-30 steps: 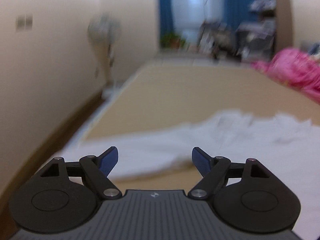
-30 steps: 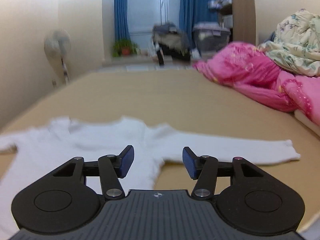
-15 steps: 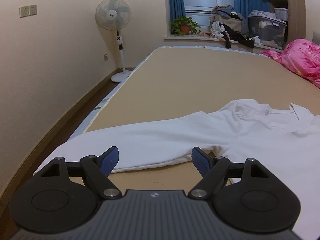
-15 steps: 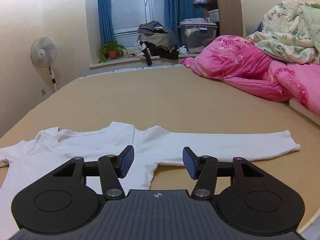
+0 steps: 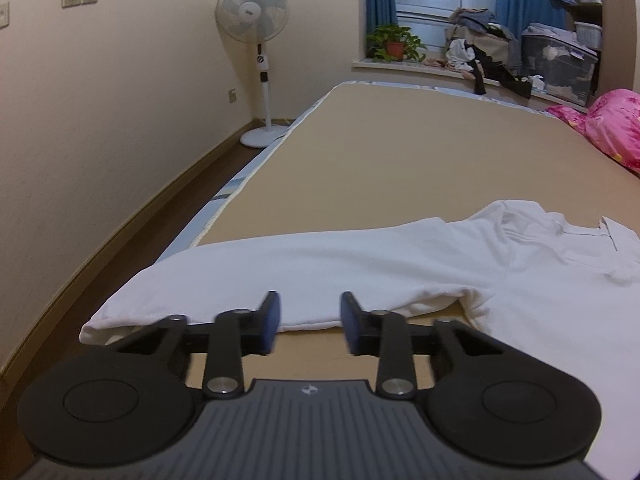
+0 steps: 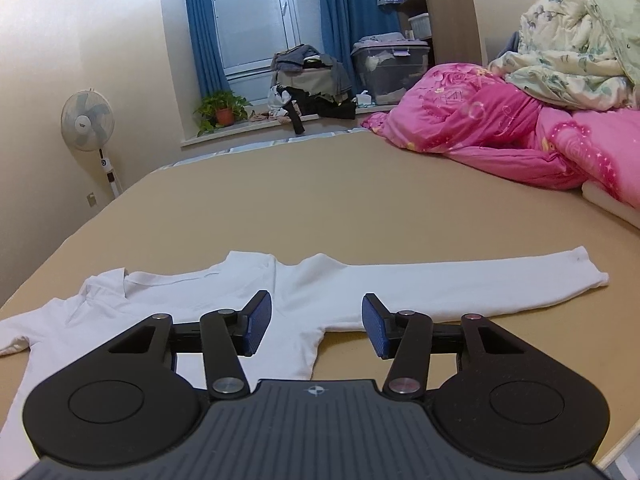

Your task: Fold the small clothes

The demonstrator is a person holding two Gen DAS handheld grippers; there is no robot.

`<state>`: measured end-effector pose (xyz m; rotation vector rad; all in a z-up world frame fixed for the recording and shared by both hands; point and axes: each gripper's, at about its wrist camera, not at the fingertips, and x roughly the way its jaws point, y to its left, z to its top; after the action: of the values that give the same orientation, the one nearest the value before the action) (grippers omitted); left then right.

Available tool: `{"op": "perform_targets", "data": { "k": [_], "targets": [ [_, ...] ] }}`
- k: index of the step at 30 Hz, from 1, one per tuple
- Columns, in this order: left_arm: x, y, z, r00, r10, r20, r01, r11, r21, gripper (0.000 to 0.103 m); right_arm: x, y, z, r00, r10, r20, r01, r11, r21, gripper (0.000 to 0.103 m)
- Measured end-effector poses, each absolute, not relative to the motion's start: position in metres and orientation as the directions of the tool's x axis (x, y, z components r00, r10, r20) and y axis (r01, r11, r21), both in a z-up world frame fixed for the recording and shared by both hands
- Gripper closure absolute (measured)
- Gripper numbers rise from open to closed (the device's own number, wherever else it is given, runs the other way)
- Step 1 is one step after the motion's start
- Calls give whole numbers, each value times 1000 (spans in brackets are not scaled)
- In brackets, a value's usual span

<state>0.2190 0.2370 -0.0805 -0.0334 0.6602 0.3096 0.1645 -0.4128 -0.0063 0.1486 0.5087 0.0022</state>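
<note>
**Two open tongs, one white shirt spread crosswise ahead**

Both tongs hold nothing. The left tongs [image 5: 308, 322] stand partly open, with a clear gap between the blue pads, and hover just short of the near hem of the shirt's left sleeve [image 5: 280, 276]. The right tongs [image 6: 316, 326] gape wider, aimed at the armpit where the right sleeve [image 6: 460, 284] joins the body.

The white long-sleeved shirt [image 6: 224, 300] lies flat on the tan bed [image 6: 320, 200], collar away from the person. Its long axis, cuff to cuff, runs across both views, square to the line of the fingers. So each sleeve lies straight ahead of its own tongs: the left is nearer the left cuff [image 5: 104, 320], which reaches the bed's edge; the right is nearer the armpit than the far right cuff [image 6: 588, 268]. Folding a sleeve inward would likely mean a sideways sweep along that axis.

Beyond the shirt, a pink quilt [image 6: 500, 136] is heaped at the bed's right side. A standing fan [image 5: 253, 12] has a mark on its hub, too small to read. No other writing is legible.
</note>
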Motion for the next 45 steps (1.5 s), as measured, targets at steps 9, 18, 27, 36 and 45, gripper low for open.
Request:
{"op": "perform_targets", "data": {
  "k": [9,18,27,36,45],
  "targets": [
    [211,298,-85,719,251,-648,-432,892,-134,86,170,-403,-9,857,69,-510,-9,993,119,51],
    [193,373,-105,681,208,-703,-613,687,-390,73,179,-393,-10,847,89,-524,-32,993,118,50],
    [193,405,-126,657,201,-726,-684,565,-462,69,187,-378,-15,821,92,-564,-68,996,65,51],
    [202,410,-134,625,229,-746,-724,527,-445,69,198,-373,-24,790,80,-608,-69,997,41,51],
    [211,406,-132,584,299,-755,-755,542,-370,96,203,-365,-30,774,94,-626,-101,995,24,51]
  ]
}}
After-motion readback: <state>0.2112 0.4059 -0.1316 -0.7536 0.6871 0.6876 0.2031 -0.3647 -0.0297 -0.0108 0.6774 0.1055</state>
